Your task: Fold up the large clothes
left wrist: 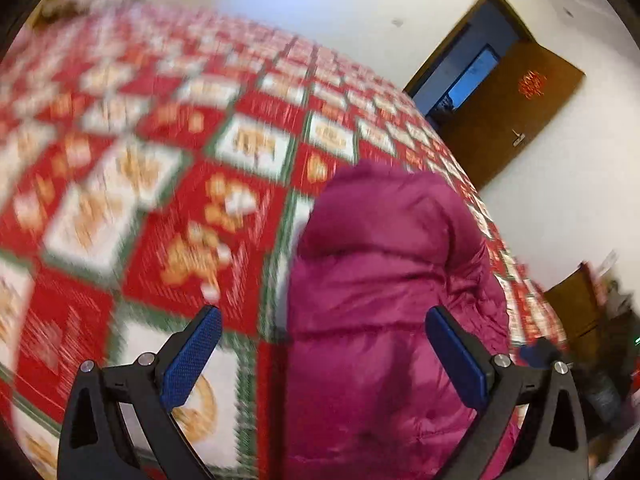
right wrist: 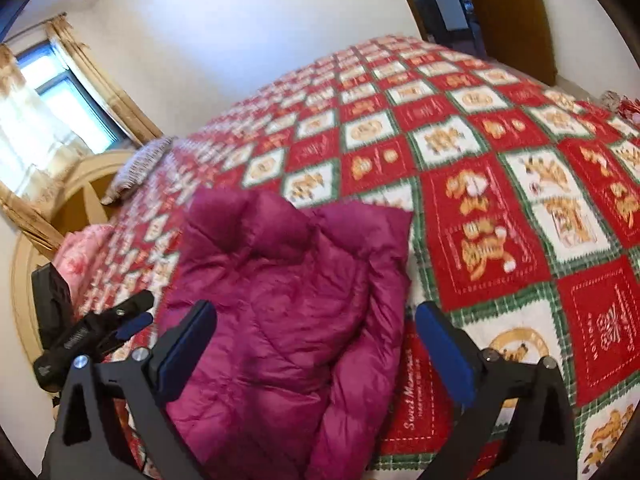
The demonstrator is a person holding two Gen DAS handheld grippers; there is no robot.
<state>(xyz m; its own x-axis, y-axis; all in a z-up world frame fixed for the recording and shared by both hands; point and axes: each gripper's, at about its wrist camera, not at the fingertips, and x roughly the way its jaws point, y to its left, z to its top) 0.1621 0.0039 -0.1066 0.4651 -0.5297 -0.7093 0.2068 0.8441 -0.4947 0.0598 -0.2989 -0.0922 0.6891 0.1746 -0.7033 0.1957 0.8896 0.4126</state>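
One magenta jacket [right wrist: 280, 300] (folded), one quilt [right wrist: 500, 200]

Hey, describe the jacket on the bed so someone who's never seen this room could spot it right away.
A big bed fills the room under a red, white and green patchwork blanket with orange cartoon figures. Near its close edge lies a puffy quilted jacket, folded into a bundle. It is the only plain magenta thing on that busy pattern.

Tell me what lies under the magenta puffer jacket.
The magenta puffer jacket lies on a red, white and green patchwork quilt that covers the bed. The squares directly beneath it are hidden, as is anything folded inside it.
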